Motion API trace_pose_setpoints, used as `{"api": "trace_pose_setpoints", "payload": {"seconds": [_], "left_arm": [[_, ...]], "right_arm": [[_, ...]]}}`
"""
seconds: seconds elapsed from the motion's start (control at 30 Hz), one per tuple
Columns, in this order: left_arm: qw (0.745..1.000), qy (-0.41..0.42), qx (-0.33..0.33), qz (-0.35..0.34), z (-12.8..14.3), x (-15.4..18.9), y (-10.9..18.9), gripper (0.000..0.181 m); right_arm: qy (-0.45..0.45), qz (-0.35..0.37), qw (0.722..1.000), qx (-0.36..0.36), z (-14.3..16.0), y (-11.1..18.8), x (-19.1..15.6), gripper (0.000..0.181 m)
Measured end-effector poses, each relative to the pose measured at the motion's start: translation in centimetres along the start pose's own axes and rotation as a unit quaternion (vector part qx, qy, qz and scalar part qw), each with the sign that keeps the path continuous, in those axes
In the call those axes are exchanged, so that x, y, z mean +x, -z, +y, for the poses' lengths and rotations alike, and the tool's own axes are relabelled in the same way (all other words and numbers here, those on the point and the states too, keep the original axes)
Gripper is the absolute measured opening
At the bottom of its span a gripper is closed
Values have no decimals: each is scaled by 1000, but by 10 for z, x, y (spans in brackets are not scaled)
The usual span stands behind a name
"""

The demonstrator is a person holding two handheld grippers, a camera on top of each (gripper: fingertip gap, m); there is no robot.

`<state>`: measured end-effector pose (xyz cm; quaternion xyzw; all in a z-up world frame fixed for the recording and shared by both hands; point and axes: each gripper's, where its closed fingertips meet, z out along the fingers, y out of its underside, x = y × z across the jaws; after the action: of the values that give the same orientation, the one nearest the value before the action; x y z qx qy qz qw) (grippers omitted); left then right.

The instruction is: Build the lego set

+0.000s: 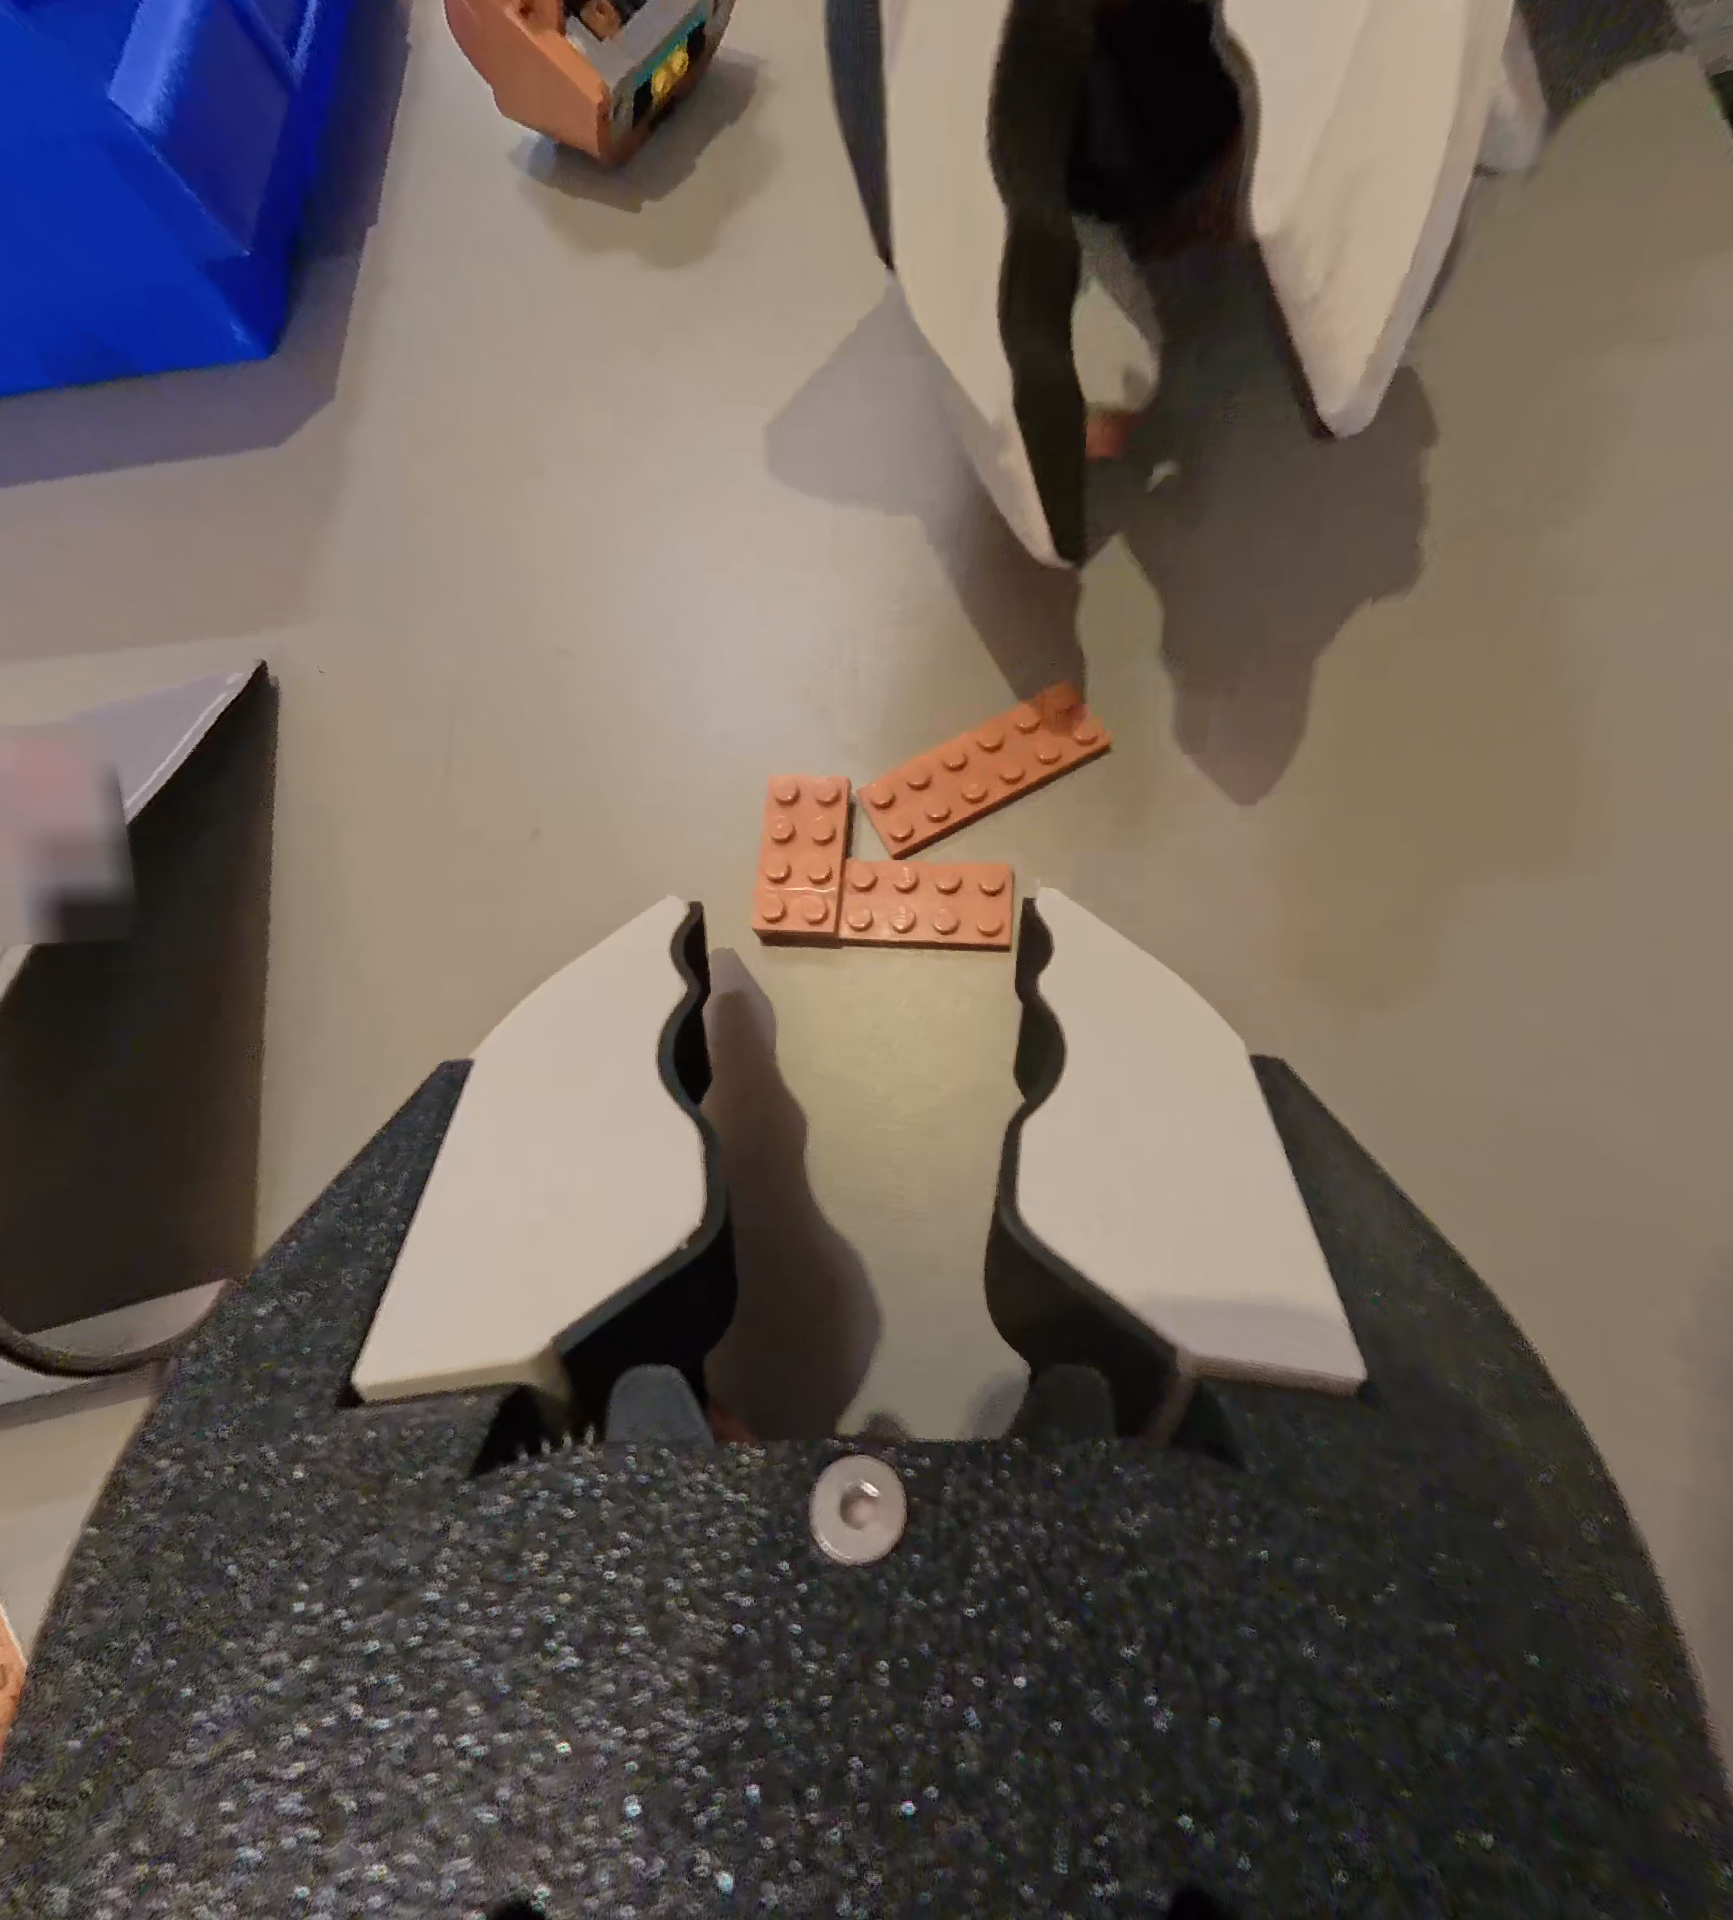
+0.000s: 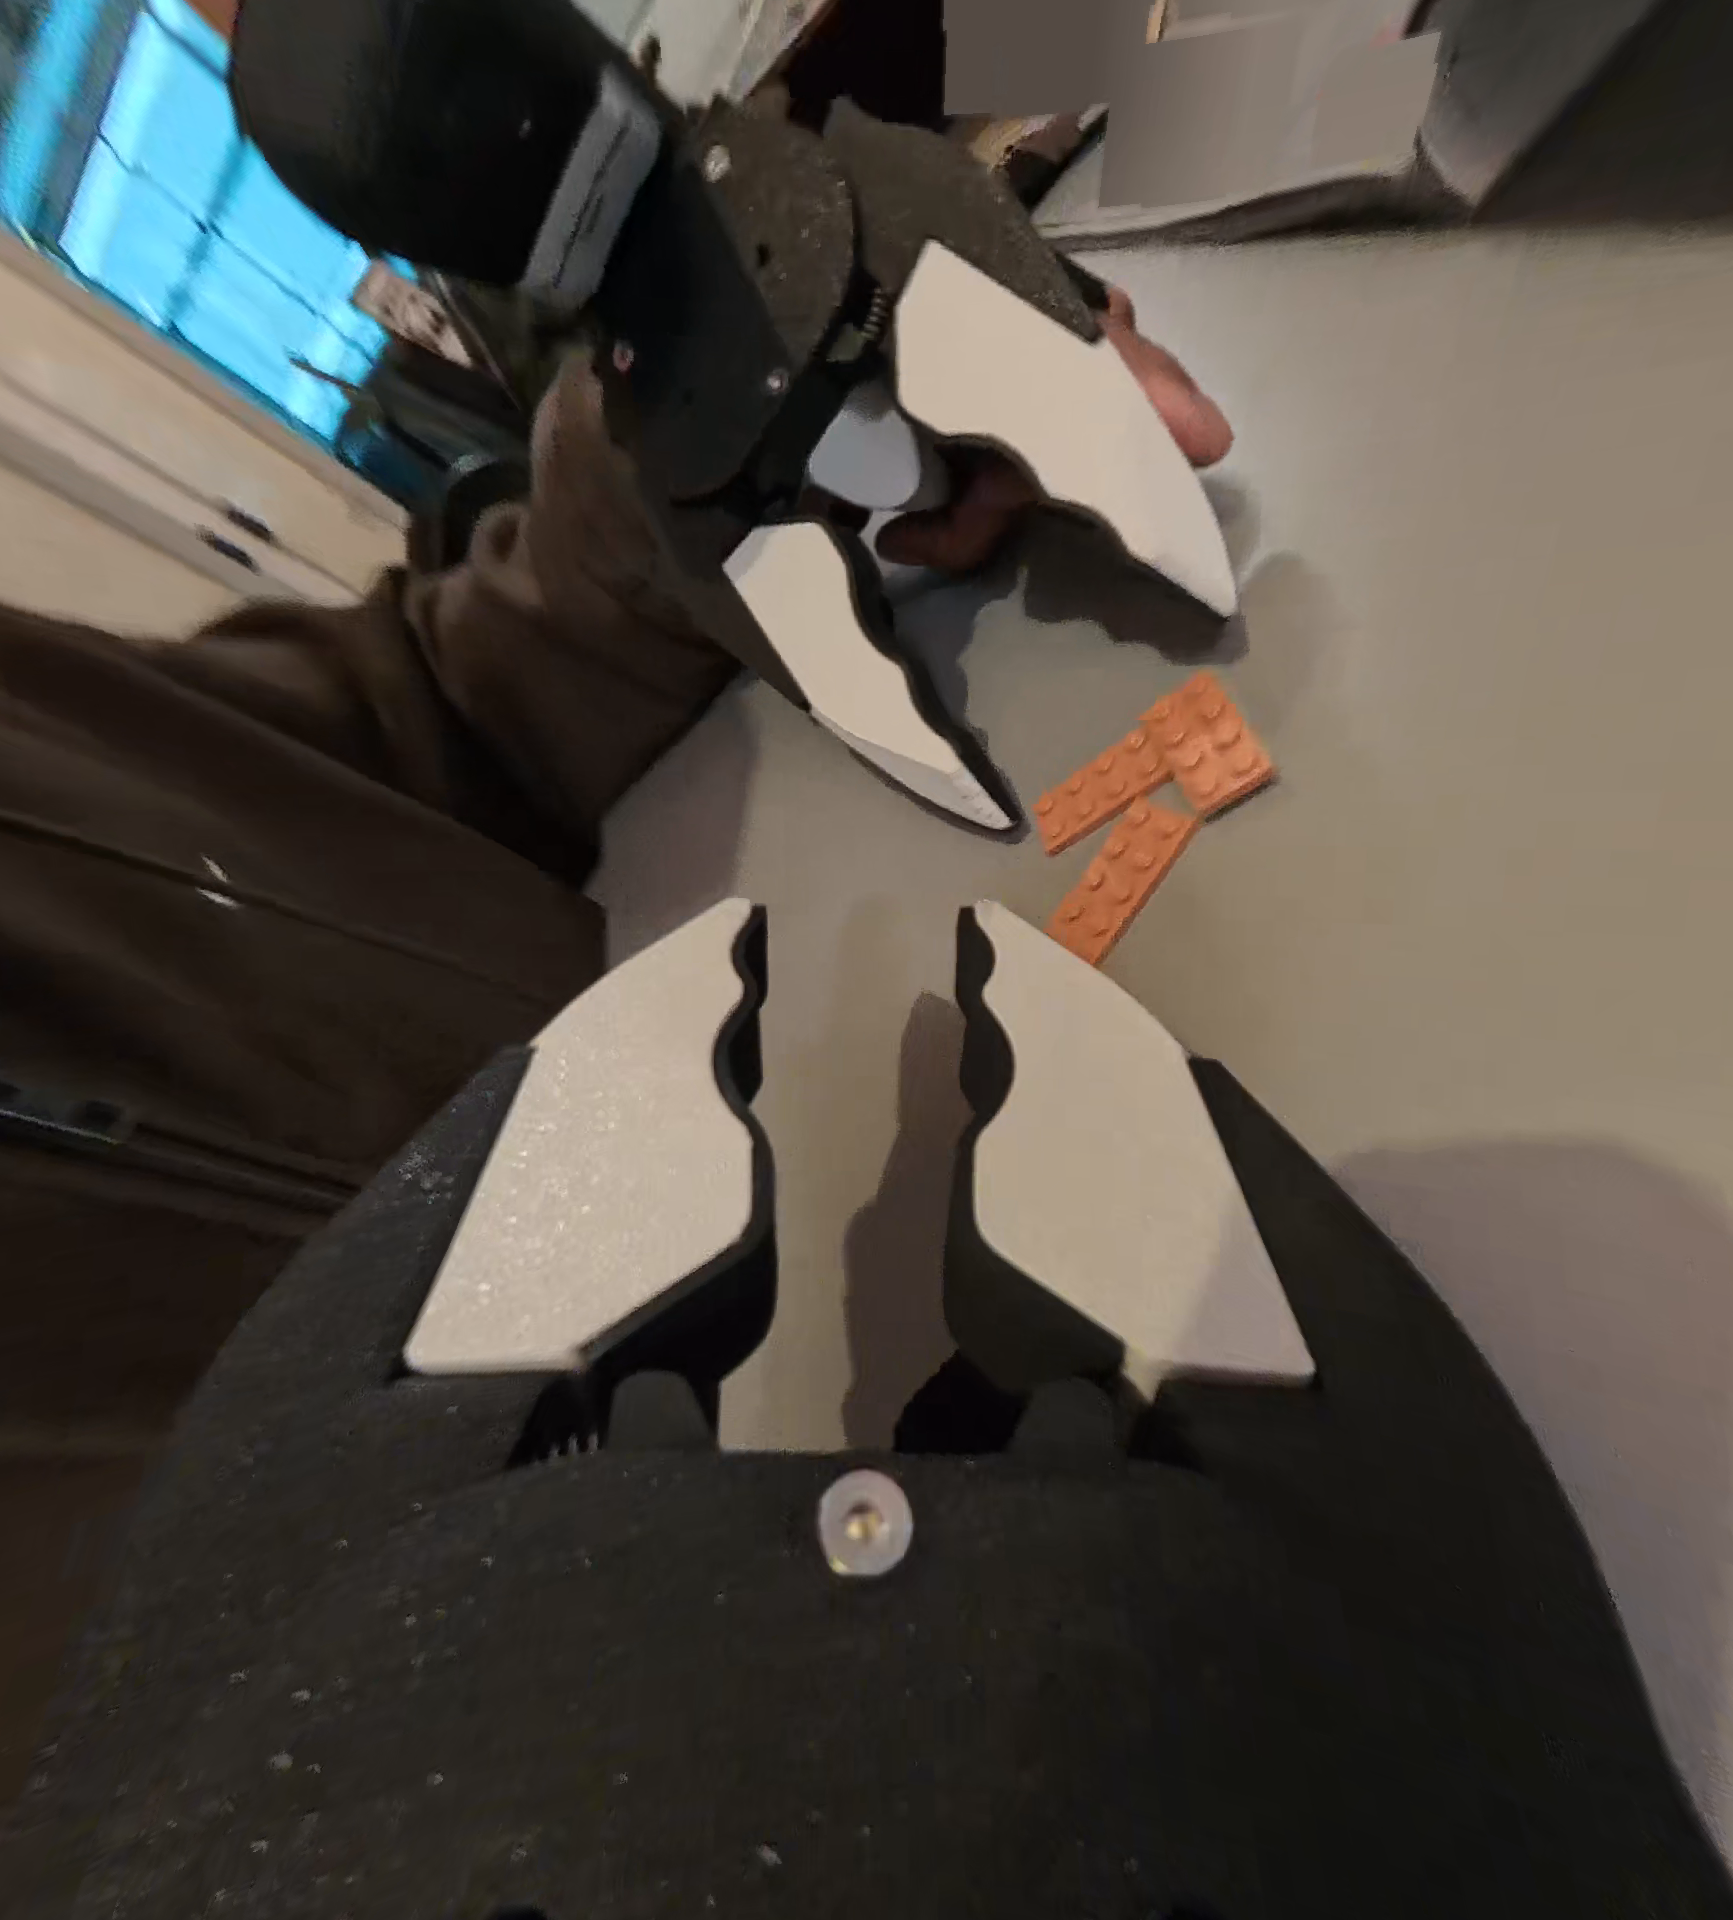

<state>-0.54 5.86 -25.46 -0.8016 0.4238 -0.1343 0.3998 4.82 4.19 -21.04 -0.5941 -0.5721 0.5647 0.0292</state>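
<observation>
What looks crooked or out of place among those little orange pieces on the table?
Two orange plates sit squared together in an L. The third, longer plate lies askew, angled away with only a corner near them. Nothing looks broken or spilled.

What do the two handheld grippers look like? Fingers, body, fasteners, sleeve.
The left gripper and right gripper look identical: speckled black body, flat pale grey fingers with wavy black inner edges, and a silver screw at centre. A dark brown sleeve sits behind the left one.
</observation>
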Motion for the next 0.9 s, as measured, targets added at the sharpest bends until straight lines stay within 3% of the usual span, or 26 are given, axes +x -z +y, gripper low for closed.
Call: {"api": "trace_pose_setpoints", "payload": {"seconds": [0.1, 0.27, 0.37, 0.43, 0.6, 0.9], "left_arm": [[1000, -9, -2, 23, 0, 0, -2, 62], [998, -15, -14, 61, 0, 3, -7, 66], [996, -8, -27, 84, 0, 5, -11, 63], [995, -3, -28, 93, -1, 7, -12, 50], [997, 1, -21, 73, -1, 5, -11, 49], [996, 53, 21, 64, -5, 9, 6, 49]], "right_arm": [[64, 14, 998, -24, -3, 2, 3, 35], [95, 25, 994, -49, 0, 2, 14, 35], [133, 47, 987, -78, 5, 2, 24, 36], [157, 60, 981, -96, 7, 1, 30, 36], [203, 64, 970, -119, 6, -4, 35, 40], [352, 88, 914, -181, 6, -17, 48, 61]]}}
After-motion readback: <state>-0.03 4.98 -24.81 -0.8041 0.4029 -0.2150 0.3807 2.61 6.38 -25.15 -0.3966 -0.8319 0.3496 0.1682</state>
